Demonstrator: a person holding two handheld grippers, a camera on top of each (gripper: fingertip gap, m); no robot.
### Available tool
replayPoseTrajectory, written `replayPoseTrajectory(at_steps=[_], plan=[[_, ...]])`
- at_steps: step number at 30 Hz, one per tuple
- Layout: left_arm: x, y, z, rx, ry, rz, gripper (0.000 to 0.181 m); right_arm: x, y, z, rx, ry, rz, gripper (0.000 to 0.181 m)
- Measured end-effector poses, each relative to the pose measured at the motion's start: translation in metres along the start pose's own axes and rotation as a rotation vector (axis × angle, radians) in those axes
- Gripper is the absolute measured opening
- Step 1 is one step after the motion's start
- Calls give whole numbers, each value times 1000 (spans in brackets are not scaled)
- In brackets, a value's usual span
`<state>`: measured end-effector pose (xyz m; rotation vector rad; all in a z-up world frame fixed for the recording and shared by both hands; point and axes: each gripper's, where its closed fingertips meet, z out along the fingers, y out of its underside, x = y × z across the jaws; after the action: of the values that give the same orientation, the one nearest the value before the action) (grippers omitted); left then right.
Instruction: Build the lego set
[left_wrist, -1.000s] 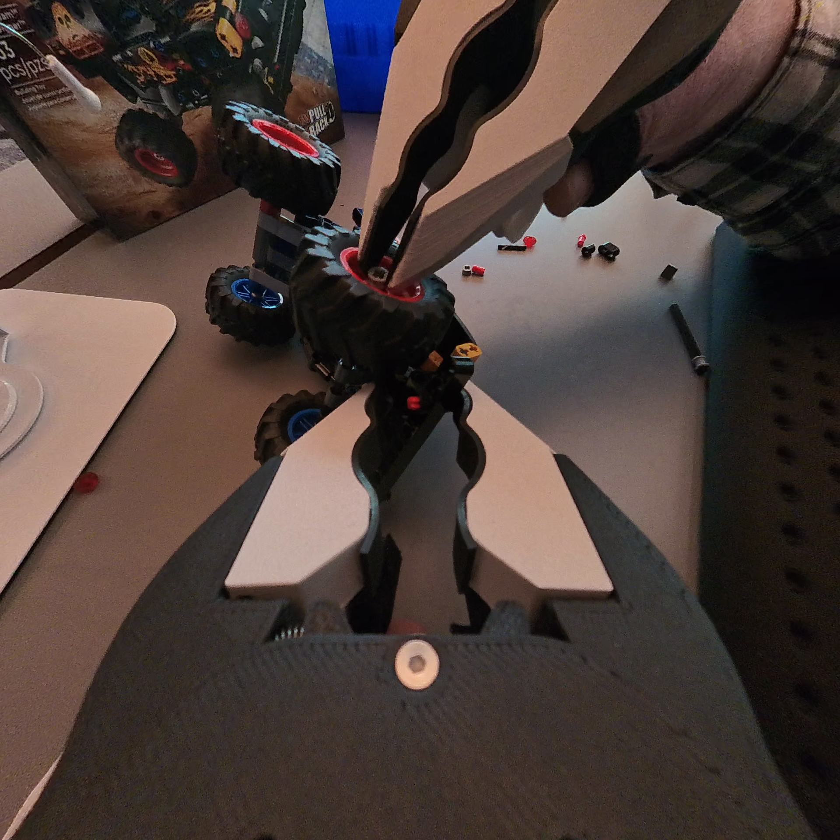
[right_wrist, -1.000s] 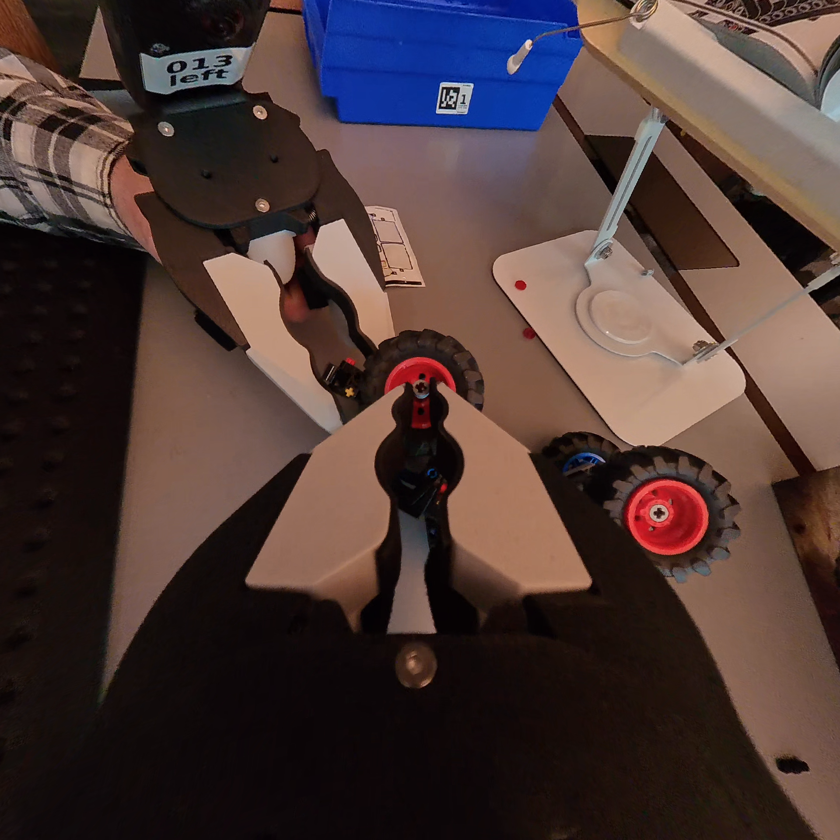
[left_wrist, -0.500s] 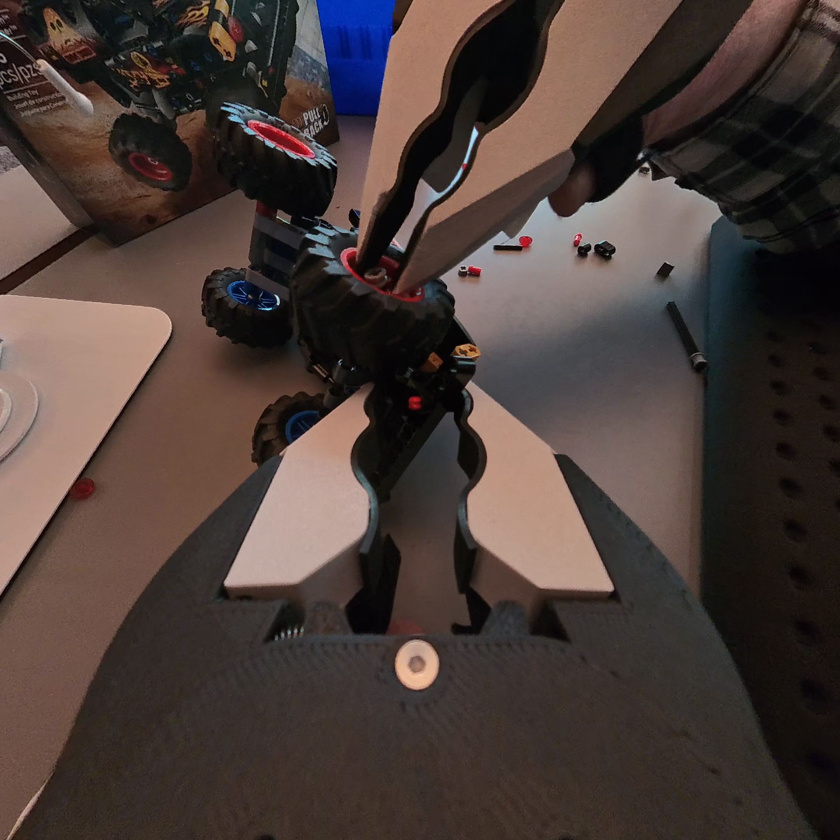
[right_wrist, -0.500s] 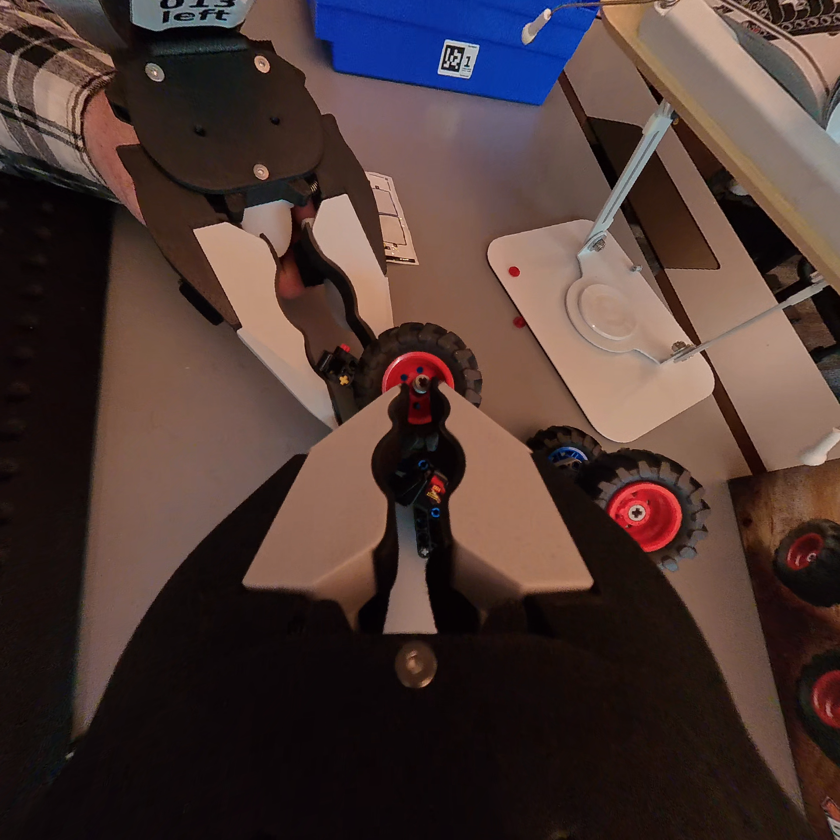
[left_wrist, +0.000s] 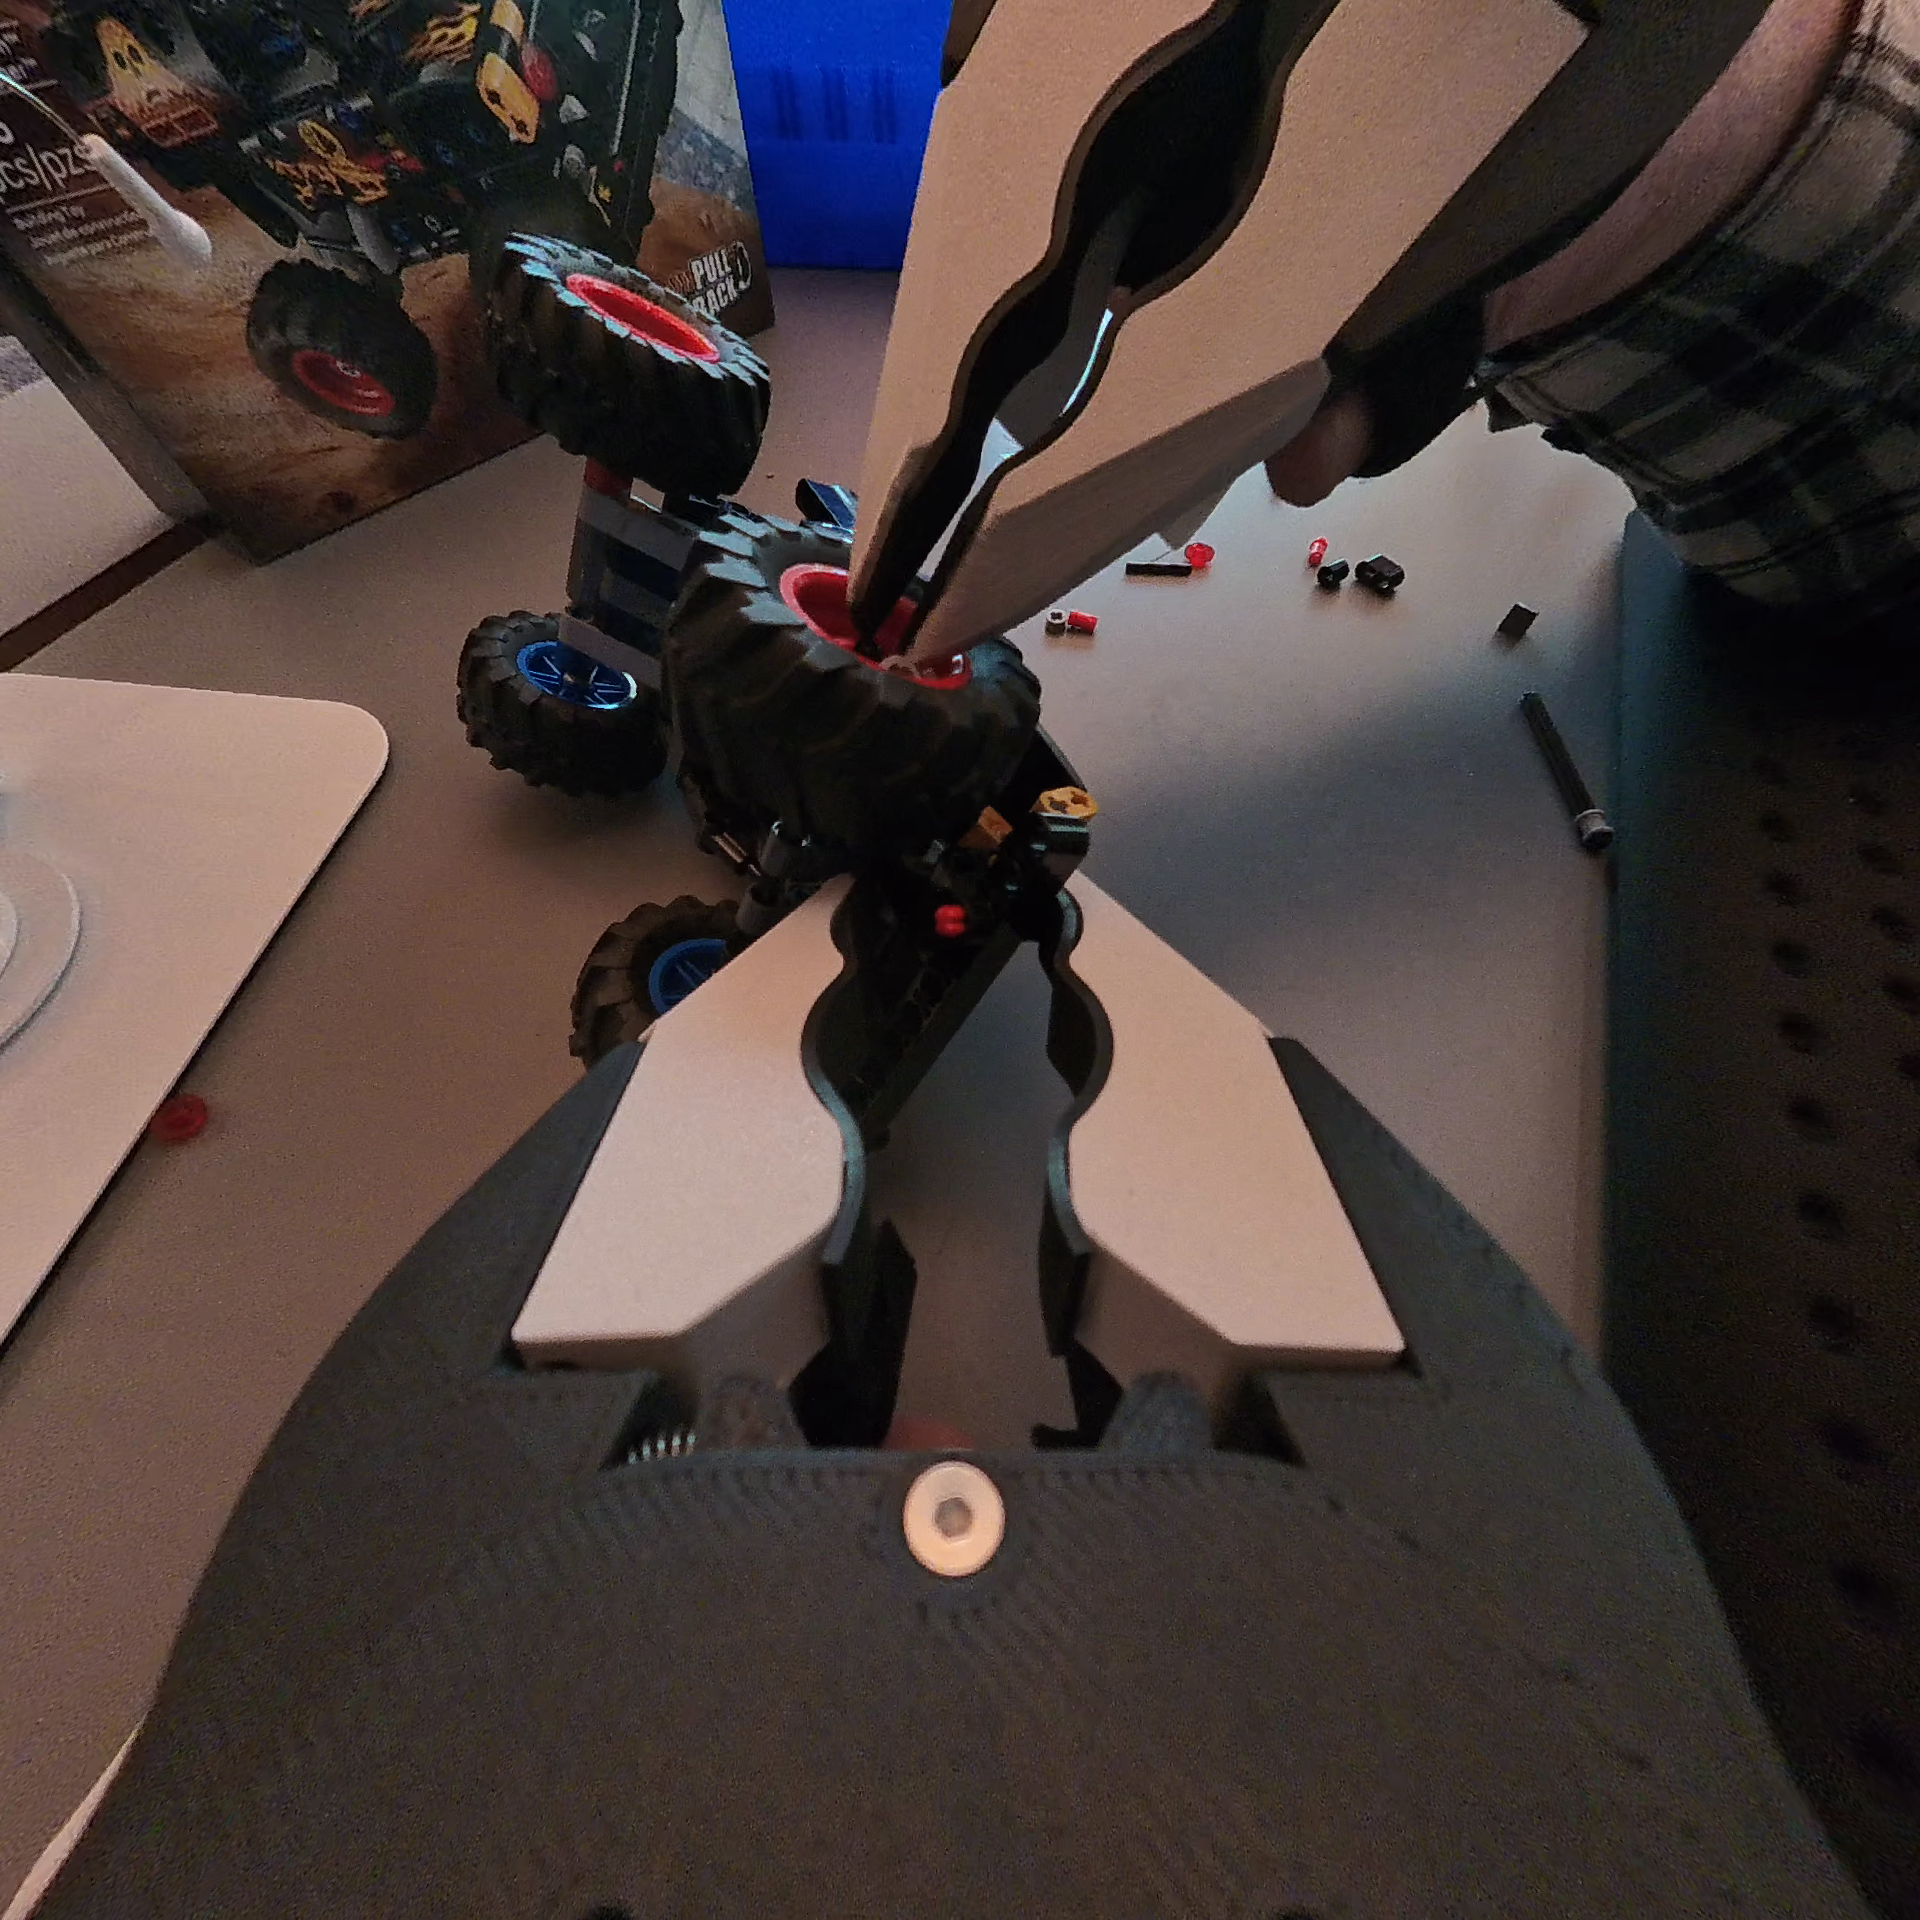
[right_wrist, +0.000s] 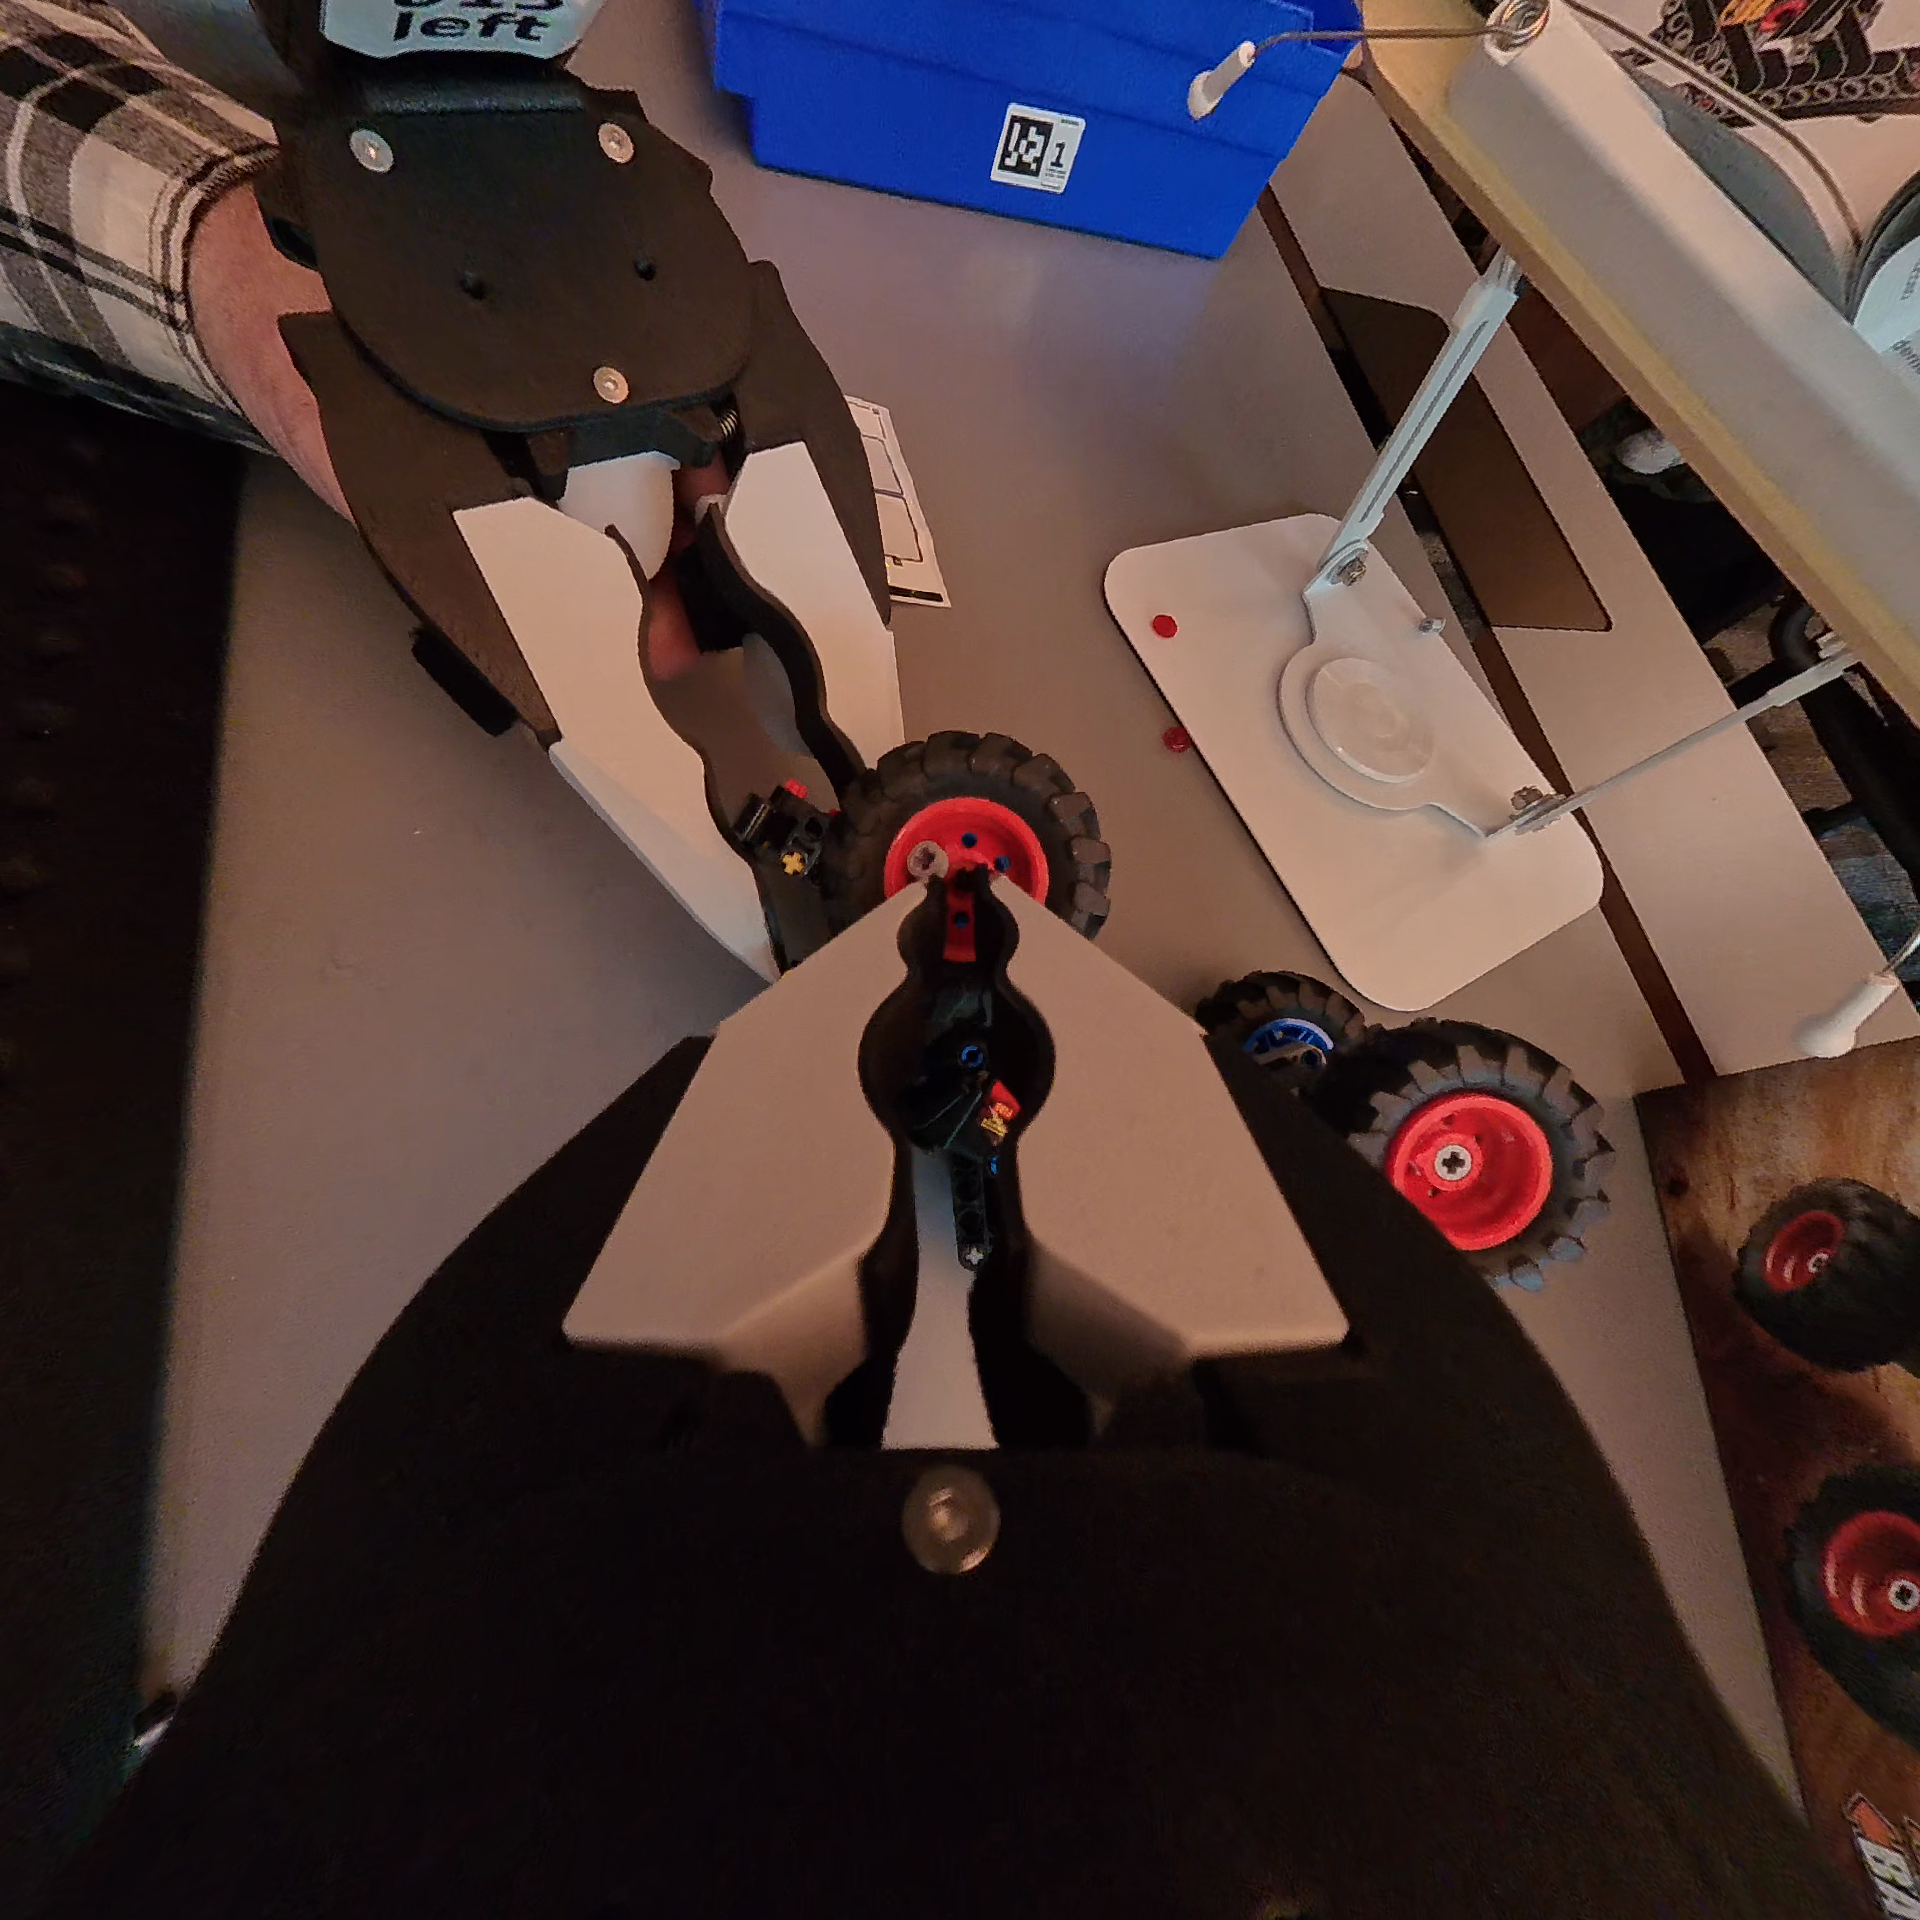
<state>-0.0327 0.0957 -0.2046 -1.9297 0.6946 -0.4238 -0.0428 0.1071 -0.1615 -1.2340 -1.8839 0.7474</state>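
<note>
The lego truck lies tipped on the table. Its big black wheel with a red hub (left_wrist: 842, 748) faces up; it also shows in the right wrist view (right_wrist: 971, 831). My left gripper (left_wrist: 951, 904) is shut on the truck's black frame (left_wrist: 914, 997) just below that wheel. My right gripper (right_wrist: 964, 883) comes down from above with its tips together inside the red hub, also seen in the left wrist view (left_wrist: 894, 623). A small grey axle end (right_wrist: 925, 857) shows just left of the tips. The left gripper (right_wrist: 800, 831) is at the upper left in the right wrist view.
A second red-hub wheel (left_wrist: 623, 353) and two blue-hub wheels (left_wrist: 561, 686) belong to the truck. The set's box (left_wrist: 312, 208), a blue bin (right_wrist: 1018, 104) and a white stand base (right_wrist: 1351, 748) ring it. Loose small parts (left_wrist: 1351, 571) and a black axle (left_wrist: 1564, 769) lie right, by a dark mat (left_wrist: 1766, 1039). Spacing between my two grippers at the tips: around 5 cm. It is some 20 cm from my left tips to the black axle (left_wrist: 1564, 769).
The right gripper's tips have slid off the grey axle end at the hub's centre, which now shows beside them. The left gripper keeps its hold on the frame.
</note>
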Motion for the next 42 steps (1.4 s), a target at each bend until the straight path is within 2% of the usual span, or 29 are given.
replayPoseTrajectory(at_steps=[5, 10, 13, 21, 29, 34, 39, 42], plan=[[0, 0, 0, 0, 1, -1, 30, -1, -1, 0, 2, -3, -20, 5], [1, 1, 0, -2, 5, 6, 30, -6, -6, 0, 4, 6, -145, 2], [0, 1, 0, -2, 2, 3, 30, -5, -5, 1, -33, -2, -185, 2], [2, 2, 0, -14, 5, 23, 30, -9, -2, 0, -119, -131, -148, 3], [3, 2, 1, -23, 6, 42, 31, -8, 0, 2, -211, -150, -277, 1], [3, 2, 1, -18, 10, 39, 31, -9, -1, 1, -165, -144, -240, 0], [4, 2, 1, -21, 9, 46, 30, -9, -1, 0, -95, -169, -116, 2], [3, 2, 1, -22, 0, 52, 30, -6, -1, 0, -66, -173, -56, 8]])
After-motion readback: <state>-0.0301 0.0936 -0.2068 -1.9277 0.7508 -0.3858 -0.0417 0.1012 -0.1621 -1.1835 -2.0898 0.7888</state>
